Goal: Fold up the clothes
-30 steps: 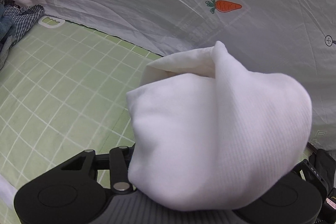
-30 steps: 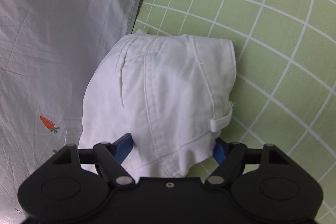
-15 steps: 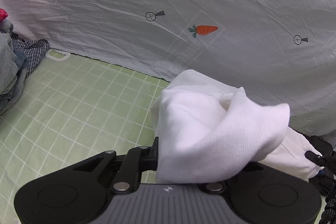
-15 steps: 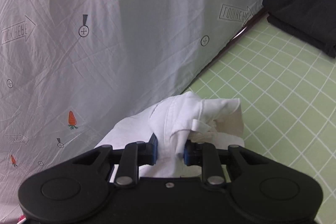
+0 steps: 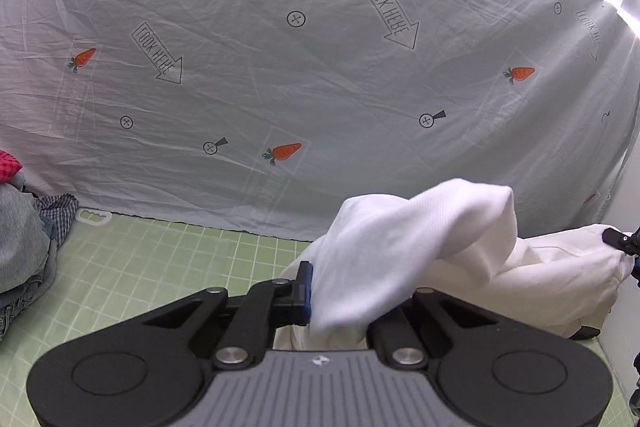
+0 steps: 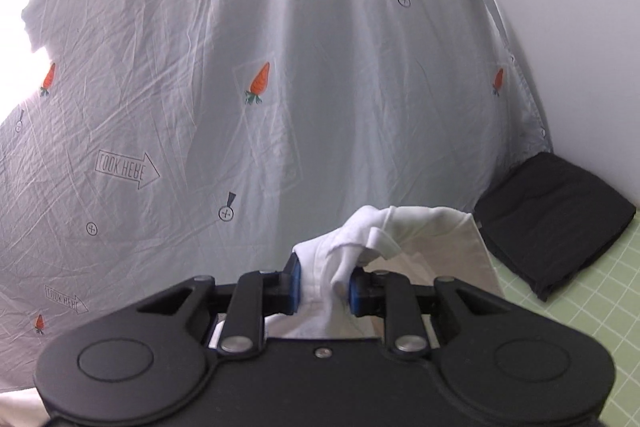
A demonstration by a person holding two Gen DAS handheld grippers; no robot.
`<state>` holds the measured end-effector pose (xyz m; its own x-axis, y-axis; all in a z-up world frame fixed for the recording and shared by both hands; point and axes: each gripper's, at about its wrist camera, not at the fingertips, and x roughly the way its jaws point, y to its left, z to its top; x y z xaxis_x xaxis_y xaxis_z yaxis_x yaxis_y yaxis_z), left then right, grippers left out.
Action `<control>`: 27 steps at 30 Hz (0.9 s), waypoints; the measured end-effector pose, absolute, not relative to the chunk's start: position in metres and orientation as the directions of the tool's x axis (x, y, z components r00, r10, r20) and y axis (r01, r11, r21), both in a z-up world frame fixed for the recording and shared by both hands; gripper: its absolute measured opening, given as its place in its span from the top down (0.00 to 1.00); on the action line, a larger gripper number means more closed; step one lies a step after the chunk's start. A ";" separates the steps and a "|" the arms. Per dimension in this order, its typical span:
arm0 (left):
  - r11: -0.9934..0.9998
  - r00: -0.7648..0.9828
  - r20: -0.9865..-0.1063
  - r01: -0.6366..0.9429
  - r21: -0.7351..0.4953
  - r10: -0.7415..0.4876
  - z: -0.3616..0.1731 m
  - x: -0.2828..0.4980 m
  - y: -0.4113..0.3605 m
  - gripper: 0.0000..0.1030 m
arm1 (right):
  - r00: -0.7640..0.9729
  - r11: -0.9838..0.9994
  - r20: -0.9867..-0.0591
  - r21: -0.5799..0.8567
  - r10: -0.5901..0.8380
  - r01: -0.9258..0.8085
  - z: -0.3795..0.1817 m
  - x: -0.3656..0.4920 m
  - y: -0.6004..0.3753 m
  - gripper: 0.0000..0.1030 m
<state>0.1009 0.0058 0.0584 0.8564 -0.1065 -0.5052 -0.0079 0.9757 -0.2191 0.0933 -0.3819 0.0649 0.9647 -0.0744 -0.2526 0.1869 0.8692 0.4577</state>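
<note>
Left wrist view first: one white garment (image 5: 404, 251), one left gripper (image 5: 340, 303), one heap of unfolded clothes (image 5: 24, 247) at the left edge, one white plastic clip (image 5: 94, 217) lying beside that heap. The left gripper's jaws have just been closing and now pinch a bunched fold of the white garment, with only the blue left pad (image 5: 306, 291) showing; the cloth drapes over the right finger and hides it. From that pinch the garment runs rightward, off the surface, to the tip of the right gripper (image 5: 620, 241) at the frame's right edge. Below lies a green checked mat (image 5: 140, 267), bare between the heap and the garment. Behind it hangs a grey sheet (image 5: 320, 67) printed with carrots, arrows and small crosses; its lower hem meets the mat's far edge. The gripper points forward and somewhat downward at the hem.

Right wrist view: one right gripper (image 6: 323, 291), the same white garment (image 6: 380, 239), one folded black garment (image 6: 556, 211). The jaws stand narrow, both blue pads (image 6: 294, 287) pressing on a gathered ridge of white cloth. The black garment sits on the mat at the right, against a pale wall (image 6: 580, 27), apart from the white cloth. The gripper aims nearly level at the sheet.
</note>
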 end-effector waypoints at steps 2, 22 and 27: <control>0.972 0.860 -0.496 -0.002 -0.236 -0.119 0.058 0.113 0.001 0.92 | 0.967 0.887 -0.240 0.424 -0.083 0.181 0.071 0.100 -0.383 0.78; 0.940 0.662 -0.749 -0.253 -0.227 -0.003 -0.080 0.239 0.015 0.85 | 0.722 0.871 -0.687 0.305 -0.079 0.386 -0.079 0.179 -0.393 0.22; 0.942 0.645 -0.764 -0.246 -0.227 -0.015 -0.078 0.233 0.014 0.77 | 0.734 0.856 -0.672 0.317 -0.101 0.408 -0.073 0.162 -0.394 0.17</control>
<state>0.2331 0.0143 -0.0780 0.6455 -0.0149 -0.7637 -0.2464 0.9423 -0.2266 0.1618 -0.3943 -0.0734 0.7341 -0.1008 -0.6716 0.4076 0.8563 0.3171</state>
